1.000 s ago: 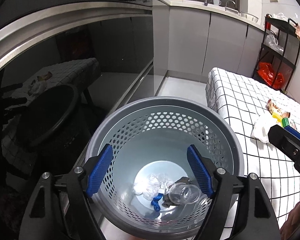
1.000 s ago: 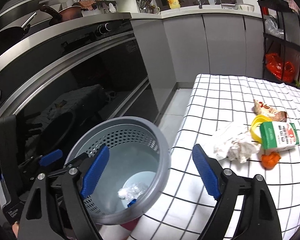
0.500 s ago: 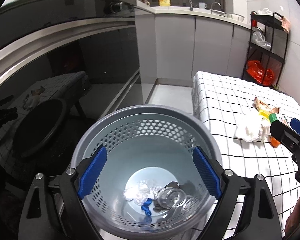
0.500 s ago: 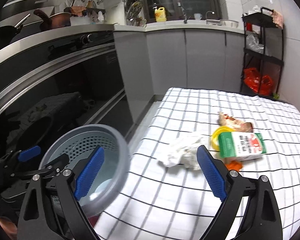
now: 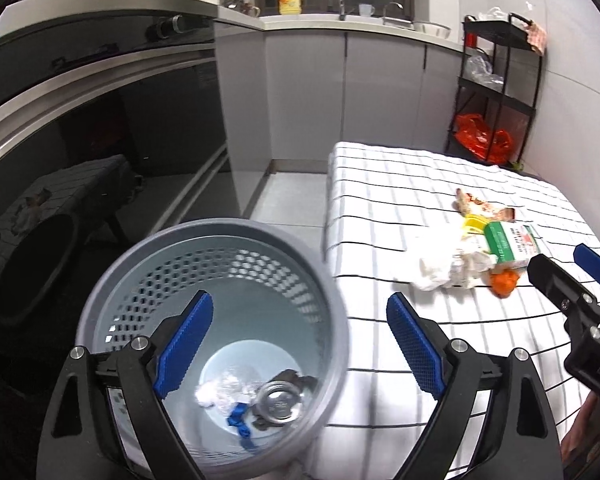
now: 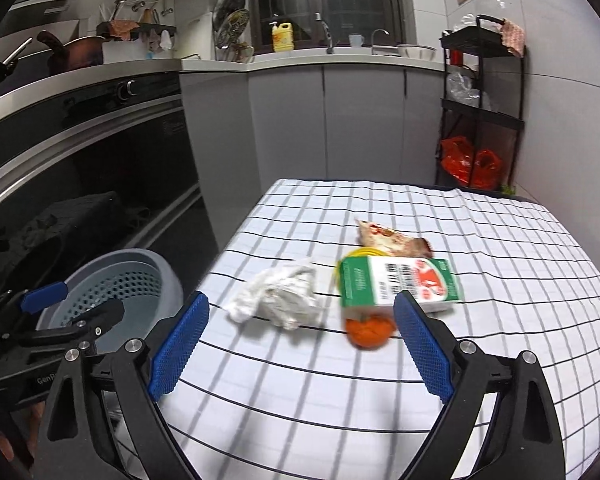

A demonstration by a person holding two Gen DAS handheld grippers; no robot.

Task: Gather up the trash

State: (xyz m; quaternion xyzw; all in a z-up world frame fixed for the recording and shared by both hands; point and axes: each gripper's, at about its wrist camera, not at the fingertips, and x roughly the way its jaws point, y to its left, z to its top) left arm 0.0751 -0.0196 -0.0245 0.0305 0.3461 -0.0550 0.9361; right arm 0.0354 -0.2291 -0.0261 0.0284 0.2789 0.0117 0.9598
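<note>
- The round grey plastic waste basket with a perforated wall (image 5: 112, 300) stands on the floor at the near left, just beside the left edge of the table covered by a white cloth with a black grid (image 6: 480, 248).
- Inside the basket lie a crumpled clear wrap (image 5: 224, 386), a clear round plastic cup (image 5: 279, 402), a small blue scrap (image 5: 236, 422) and a dark scrap I cannot identify.
- The left gripper (image 5: 298, 344) hangs above the basket's right rim – its blue-padded jaws spread wide, having widened a little just now, with nothing between them.
- The right gripper (image 6: 300, 344) hovers over the near part of the table, jaws likewise spread wide after opening a little further, gripping nothing.
- On the cloth, past the right gripper, the trash sits in a loose cluster: a crumpled white paper tissue (image 6: 278, 298) to the left, a green-and-white carton with a red mark (image 6: 400, 284) lying on its side to the right, and an orange peel-like lump (image 6: 370, 330) at the carton's near edge.
- A yellow ring-shaped piece (image 6: 354, 256) shows behind the carton, and a red-and-tan crumpled snack wrapper (image 6: 388, 236) lies farther back.
- At the far right a black metal shelf rack (image 6: 480, 120) holds red plastic bags (image 6: 468, 162) – well apart from the table's trash.
</note>
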